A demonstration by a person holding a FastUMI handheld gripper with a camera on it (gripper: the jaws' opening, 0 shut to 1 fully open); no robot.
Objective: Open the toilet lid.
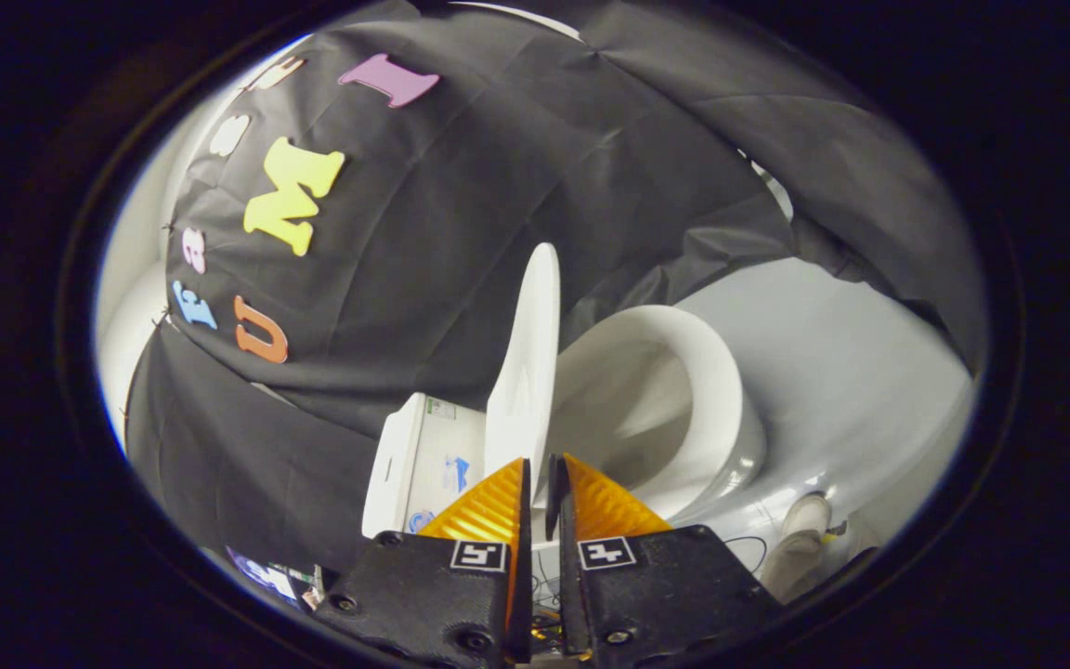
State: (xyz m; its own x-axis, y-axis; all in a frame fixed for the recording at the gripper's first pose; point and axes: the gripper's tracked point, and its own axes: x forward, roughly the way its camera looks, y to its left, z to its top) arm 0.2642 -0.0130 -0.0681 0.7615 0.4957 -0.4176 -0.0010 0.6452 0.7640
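Note:
The white toilet lid (528, 362) stands raised, seen almost edge-on, between the tank (419, 460) and the open bowl (656, 400). The seat ring (730, 390) lies down on the bowl. My gripper (541, 462) is at the lid's near edge. Its two fingers are drawn close together with only a thin gap, and the lid's rim runs down into that gap, so both fingers press on it. The part of the lid behind the fingers is hidden.
Black cloth of the booth wall hangs right behind the tank and around the toilet. A pale floor (851, 372) spreads beyond the bowl. A person's light shoe (800, 544) rests on the floor beside the toilet base, with a thin cable near it.

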